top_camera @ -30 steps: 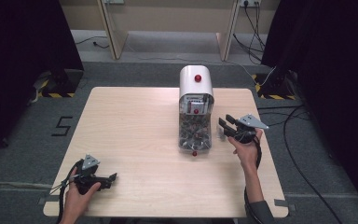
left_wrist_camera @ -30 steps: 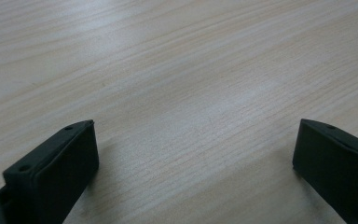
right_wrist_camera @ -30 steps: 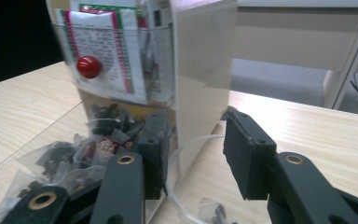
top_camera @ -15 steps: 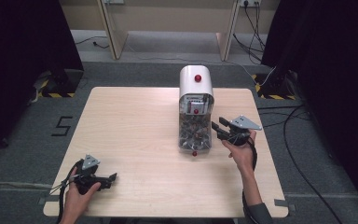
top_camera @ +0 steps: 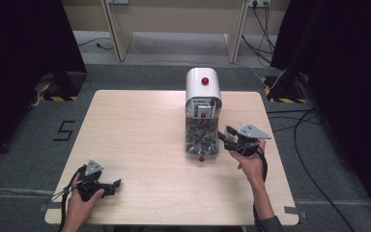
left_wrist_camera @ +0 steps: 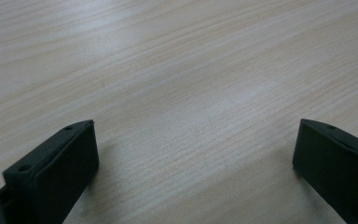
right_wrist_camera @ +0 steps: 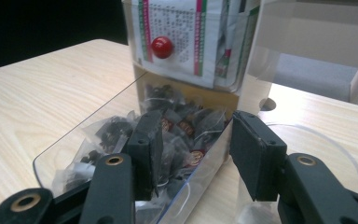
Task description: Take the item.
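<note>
A white dispenser (top_camera: 202, 86) with a red knob stands at the table's far middle. Its clear drawer (top_camera: 201, 141) is pulled out toward me and holds several small dark packets (right_wrist_camera: 177, 126). My right gripper (top_camera: 225, 135) reaches in from the right at drawer height. In the right gripper view the right gripper (right_wrist_camera: 196, 140) is open, its jaws just having been opening. One jaw is over the packets inside and the other outside, with the drawer's clear side wall (right_wrist_camera: 204, 161) between them and untouched. My left gripper (top_camera: 115, 183) rests at the near left, and in the left gripper view it (left_wrist_camera: 193, 154) is open over bare wood.
The light wooden table (top_camera: 140, 125) has free room across its left and middle. A small red knob (top_camera: 201, 158) marks the drawer's front end. Cables (top_camera: 314, 145) trail over the grey floor to the right, and dark curtains hang on both sides.
My right gripper has moved left, up to the drawer's side, and its jaws stand wider apart than before. My left hand and its gripper have kept still.
</note>
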Demonstrator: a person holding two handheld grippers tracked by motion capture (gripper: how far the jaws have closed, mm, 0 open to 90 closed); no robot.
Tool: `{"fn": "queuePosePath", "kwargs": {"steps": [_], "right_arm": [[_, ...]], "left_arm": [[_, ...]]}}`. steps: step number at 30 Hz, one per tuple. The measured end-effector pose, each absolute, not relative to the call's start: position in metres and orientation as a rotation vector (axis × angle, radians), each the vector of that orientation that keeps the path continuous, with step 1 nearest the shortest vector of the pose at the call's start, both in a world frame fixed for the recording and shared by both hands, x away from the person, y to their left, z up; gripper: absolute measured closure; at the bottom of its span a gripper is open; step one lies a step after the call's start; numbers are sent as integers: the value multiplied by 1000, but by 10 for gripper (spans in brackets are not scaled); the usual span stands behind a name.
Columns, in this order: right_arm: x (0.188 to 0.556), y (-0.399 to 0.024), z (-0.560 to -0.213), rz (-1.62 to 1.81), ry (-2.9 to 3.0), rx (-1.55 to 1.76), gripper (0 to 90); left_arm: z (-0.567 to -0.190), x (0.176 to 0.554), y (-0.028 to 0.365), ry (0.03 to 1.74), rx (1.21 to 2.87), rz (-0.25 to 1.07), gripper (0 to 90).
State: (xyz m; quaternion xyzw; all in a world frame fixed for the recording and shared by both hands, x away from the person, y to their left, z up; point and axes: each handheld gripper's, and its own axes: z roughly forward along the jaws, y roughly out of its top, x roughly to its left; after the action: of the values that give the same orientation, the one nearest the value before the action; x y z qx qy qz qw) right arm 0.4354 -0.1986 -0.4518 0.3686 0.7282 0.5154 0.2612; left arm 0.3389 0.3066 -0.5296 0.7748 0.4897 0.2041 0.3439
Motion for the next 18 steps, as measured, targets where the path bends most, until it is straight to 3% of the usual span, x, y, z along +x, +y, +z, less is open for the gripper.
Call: {"fn": "queuePosePath", "kwargs": {"steps": [18], "right_arm": [[419,-196,-457,1396,2002,1008,519]], "left_arm": [[-530,339,307,1272,2013,530,0]]}}
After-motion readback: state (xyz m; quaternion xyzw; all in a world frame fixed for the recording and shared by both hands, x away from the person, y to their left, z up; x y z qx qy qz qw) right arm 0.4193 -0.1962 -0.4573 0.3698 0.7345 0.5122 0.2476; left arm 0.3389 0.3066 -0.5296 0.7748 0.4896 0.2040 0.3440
